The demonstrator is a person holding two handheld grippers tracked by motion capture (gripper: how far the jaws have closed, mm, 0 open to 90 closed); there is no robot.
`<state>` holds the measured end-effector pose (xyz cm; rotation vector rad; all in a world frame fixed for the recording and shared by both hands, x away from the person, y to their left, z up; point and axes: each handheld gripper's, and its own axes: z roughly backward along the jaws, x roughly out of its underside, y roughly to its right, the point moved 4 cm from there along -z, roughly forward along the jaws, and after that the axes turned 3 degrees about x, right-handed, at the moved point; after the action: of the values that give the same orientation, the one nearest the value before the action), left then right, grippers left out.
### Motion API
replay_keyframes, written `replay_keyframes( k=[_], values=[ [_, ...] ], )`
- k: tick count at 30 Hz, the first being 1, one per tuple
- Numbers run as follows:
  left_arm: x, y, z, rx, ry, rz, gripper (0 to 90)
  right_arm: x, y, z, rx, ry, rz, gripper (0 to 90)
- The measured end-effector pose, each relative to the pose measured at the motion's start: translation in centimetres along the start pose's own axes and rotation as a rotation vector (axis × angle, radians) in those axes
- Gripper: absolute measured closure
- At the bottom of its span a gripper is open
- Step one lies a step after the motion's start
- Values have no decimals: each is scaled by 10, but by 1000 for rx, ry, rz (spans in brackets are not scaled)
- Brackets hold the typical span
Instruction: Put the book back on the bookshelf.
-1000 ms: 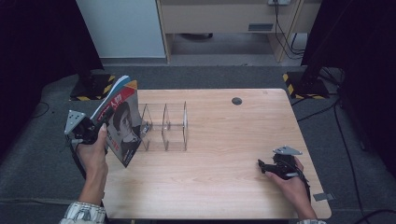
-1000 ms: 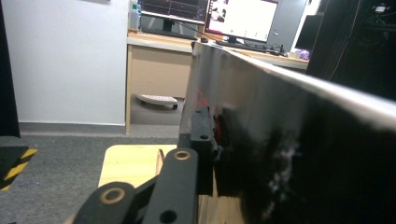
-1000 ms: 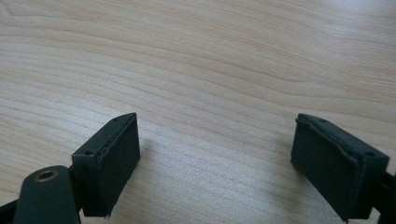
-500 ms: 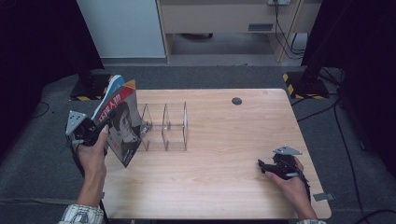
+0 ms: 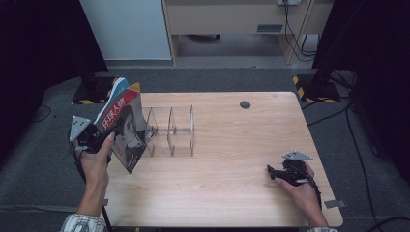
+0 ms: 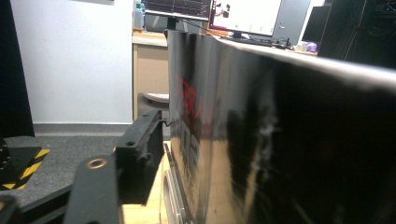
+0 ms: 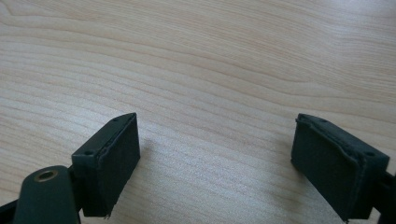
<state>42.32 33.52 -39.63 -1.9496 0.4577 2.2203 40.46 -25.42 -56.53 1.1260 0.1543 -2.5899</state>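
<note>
Left tool (image 5: 107, 131) pinched a glossy magazine with a face on its cover (image 5: 126, 133), tilted above the counter's (image 5: 232, 183) left edge.
It hung just beside a clear acrylic divider rack (image 5: 171, 131); the right tool (image 7: 217, 163) rested spread wide on the pale wooden counter.

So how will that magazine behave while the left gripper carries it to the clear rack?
The magazine looks thin and glossy, so it probably flexes and could slip. Held near one edge by the left gripper, it hangs tilted and may sag. The divider rack looks light and might shift if bumped.
</note>
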Motion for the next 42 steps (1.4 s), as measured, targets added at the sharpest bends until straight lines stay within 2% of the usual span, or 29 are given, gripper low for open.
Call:
replay_keyframes(
  k=[12,21,42],
  values=[
    [5,3,3,22,-22,-20,194,0,0,0,0,0,1,157],
    [9,2,6,33,-31,-17,112,0,0,0,0,0,1,157],
    [25,7,14,51,-72,-50,83,0,0,0,-2,0,1,157]
  ],
)
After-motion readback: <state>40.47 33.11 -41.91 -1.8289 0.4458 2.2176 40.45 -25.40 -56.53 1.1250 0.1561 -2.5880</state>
